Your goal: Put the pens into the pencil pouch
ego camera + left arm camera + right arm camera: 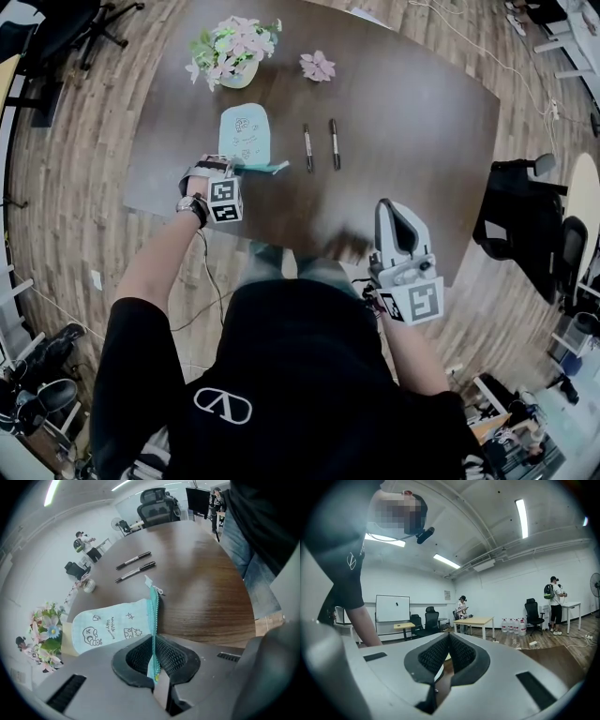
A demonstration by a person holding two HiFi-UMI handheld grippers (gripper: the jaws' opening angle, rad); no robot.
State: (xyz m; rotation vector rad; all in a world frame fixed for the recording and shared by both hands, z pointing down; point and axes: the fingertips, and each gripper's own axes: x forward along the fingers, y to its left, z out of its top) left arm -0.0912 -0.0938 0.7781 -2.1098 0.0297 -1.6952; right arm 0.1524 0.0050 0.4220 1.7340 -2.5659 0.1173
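Observation:
A pale blue pencil pouch point(246, 134) point(110, 623) with doodle prints lies on the dark wooden table point(403, 122). My left gripper point(236, 169) point(153, 641) points steeply down at the pouch's near end and is shut on its teal zipper edge point(155, 613), which runs up between the pads. Two black pens point(307, 147) point(334, 143) lie side by side just right of the pouch; in the left gripper view the two pens point(133, 560) point(135, 571) lie beyond it. My right gripper point(394, 214) point(449, 639) is shut on nothing, held level over the table's near right edge.
A vase of flowers point(232, 52) point(46, 630) stands beyond the pouch, a loose pink flower point(317, 66) to its right. A black office chair point(520, 220) stands off the table's right side. The table's near edge runs close to the person's body.

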